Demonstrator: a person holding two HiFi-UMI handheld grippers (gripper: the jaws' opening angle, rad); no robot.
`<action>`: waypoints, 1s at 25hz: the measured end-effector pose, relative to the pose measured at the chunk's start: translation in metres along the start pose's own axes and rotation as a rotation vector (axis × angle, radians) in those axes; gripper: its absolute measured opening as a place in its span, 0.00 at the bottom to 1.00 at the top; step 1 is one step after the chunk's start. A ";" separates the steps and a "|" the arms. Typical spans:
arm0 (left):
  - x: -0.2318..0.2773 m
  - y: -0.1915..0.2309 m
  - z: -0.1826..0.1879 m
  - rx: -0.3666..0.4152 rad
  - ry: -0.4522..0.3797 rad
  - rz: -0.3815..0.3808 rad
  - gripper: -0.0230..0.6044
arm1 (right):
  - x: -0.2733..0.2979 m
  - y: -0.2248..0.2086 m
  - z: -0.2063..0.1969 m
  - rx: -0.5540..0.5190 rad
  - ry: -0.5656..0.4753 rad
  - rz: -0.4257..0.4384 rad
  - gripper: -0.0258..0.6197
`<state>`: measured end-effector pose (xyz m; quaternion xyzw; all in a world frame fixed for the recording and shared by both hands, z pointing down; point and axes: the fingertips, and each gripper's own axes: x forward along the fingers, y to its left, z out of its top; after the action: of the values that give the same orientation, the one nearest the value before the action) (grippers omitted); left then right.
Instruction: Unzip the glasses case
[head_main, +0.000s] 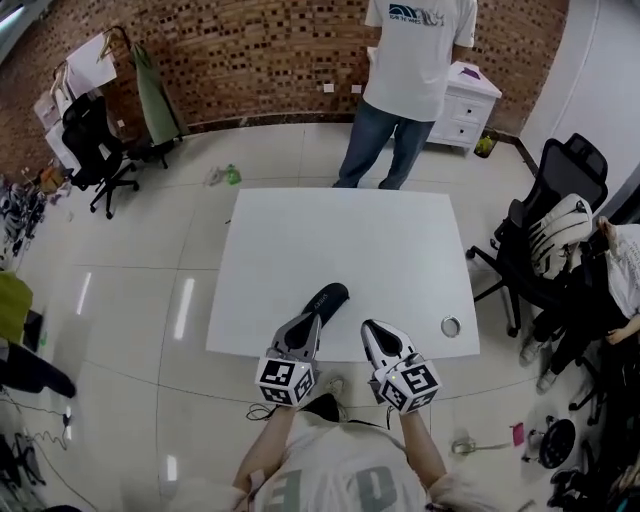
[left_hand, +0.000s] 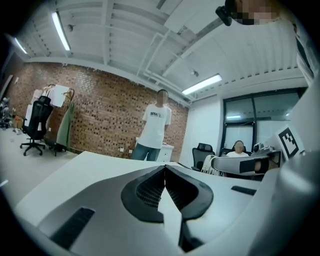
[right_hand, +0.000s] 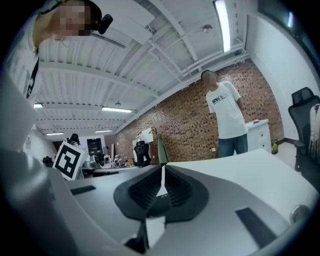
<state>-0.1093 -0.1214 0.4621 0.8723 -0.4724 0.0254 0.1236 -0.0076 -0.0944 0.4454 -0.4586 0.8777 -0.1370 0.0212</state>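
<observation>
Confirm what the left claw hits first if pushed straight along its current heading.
Likely the glasses case, lying on the table just ahead of the left claw; its height clearance is unclear.

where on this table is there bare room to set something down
The far half of the table is bare, right up to its far edge. So is the left front corner. Crowded: the near edge, with the glasses case, left gripper and right gripper, and a small round object near the right front corner.
</observation>
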 end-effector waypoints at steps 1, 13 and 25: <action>0.012 0.006 -0.005 -0.017 0.020 -0.006 0.04 | 0.011 -0.008 -0.004 -0.004 0.024 0.007 0.04; 0.086 0.037 -0.068 -0.192 0.251 -0.057 0.04 | 0.112 -0.071 -0.110 -0.089 0.438 0.077 0.18; 0.109 0.041 -0.087 -0.173 0.360 0.050 0.04 | 0.132 -0.111 -0.155 -0.252 0.677 0.282 0.18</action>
<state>-0.0769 -0.2107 0.5721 0.8277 -0.4647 0.1435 0.2799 -0.0205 -0.2273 0.6348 -0.2613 0.8995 -0.1673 -0.3078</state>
